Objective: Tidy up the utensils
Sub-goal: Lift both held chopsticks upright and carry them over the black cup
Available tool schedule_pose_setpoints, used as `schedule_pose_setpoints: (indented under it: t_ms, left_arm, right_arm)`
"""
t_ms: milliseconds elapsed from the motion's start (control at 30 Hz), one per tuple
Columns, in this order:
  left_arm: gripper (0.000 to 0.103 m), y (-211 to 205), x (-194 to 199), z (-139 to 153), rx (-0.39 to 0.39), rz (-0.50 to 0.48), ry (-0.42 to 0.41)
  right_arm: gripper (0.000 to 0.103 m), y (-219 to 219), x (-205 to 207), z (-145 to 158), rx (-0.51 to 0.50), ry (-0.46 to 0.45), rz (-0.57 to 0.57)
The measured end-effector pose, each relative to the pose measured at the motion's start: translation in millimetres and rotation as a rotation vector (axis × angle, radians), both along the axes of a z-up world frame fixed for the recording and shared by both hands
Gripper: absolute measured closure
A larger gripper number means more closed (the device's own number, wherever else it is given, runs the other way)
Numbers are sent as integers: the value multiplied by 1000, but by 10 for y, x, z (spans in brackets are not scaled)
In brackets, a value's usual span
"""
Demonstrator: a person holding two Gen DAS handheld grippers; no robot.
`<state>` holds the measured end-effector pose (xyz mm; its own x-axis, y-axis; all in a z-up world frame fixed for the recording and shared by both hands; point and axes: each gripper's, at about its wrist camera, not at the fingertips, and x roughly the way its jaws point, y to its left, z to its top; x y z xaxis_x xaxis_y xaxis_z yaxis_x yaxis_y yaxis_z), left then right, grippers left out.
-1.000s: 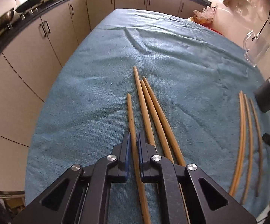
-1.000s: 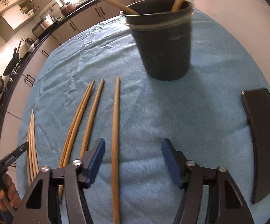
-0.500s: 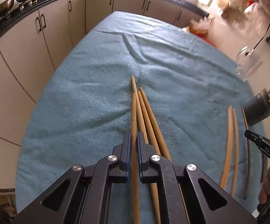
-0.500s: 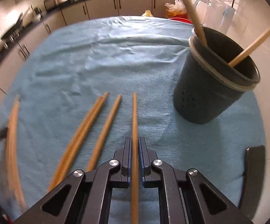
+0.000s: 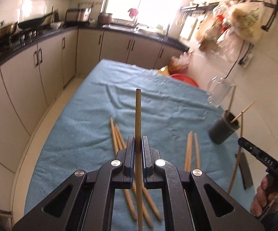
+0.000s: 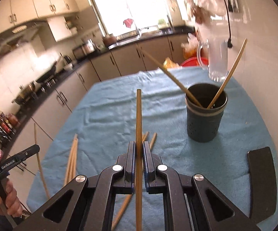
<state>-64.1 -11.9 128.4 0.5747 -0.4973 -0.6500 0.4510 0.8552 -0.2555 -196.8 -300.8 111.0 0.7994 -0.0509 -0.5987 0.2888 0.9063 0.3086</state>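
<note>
**Both tools lifted, one chopstick in each, holder waiting**

Left wrist view: the left tool (image 5: 138,144) is clenched on a single chopstick (image 5: 138,115), which rises clear of the blue towel (image 5: 92,119) covering the counter. Under the tool a small bundle of loose chopsticks (image 5: 117,134) lies fanned on the towel near the middle of the counter, and another pair (image 5: 192,150) lies just to their right. The dark utensil holder (image 5: 223,129) stands toward the counter's right edge, with sticks already leaning in it. A clear glass mug (image 5: 218,91) stands beyond it, and a flat dark object (image 5: 244,171) lies near the right edge.

Right wrist view: the right tool (image 6: 139,154) is likewise closed on its own chopstick (image 6: 139,119), held off the towel and pointing ahead. The holder (image 6: 205,115) sits ahead and to the right, upright, with two chopsticks (image 6: 229,73) leaning against its rim. Loose sticks remain on the towel below and to the left.

The step in hand appears to be carrying picked-up chopsticks toward the holder. Next, each tool probably has to swing over the holder's mouth, tip its stick end-down, and release only once the tip is inside the rim. The right tool is nearer, so it likely goes first; the leaning sticks narrow the opening and could be knocked.
</note>
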Motion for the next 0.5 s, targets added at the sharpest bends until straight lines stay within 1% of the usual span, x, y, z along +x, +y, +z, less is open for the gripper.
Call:
schedule_pose_setpoints:
  t_ms: [67,200,367,433,500]
  left_arm:
    - [97,0,-89,88,-12,-5,-24]
    - [97,-28,-207,194,-27,-19,-45]
    - [97,-107,-279,265,-28,-35,-60]
    - [97,-145,-310,293,-30,-46,-63]
    - [97,-184,-329,306,-27,-52,-66]
  right_arm:
    - [96,40,-79,35,-1,-41,0]
    - [96,72,-231,105,-9,-117,-9]
    - [96,21,-355,158,8,-176,-14]
    - [96,-1,-415,188,24,-222,-20]
    - [96,2,-440,202,5,-243,-29]
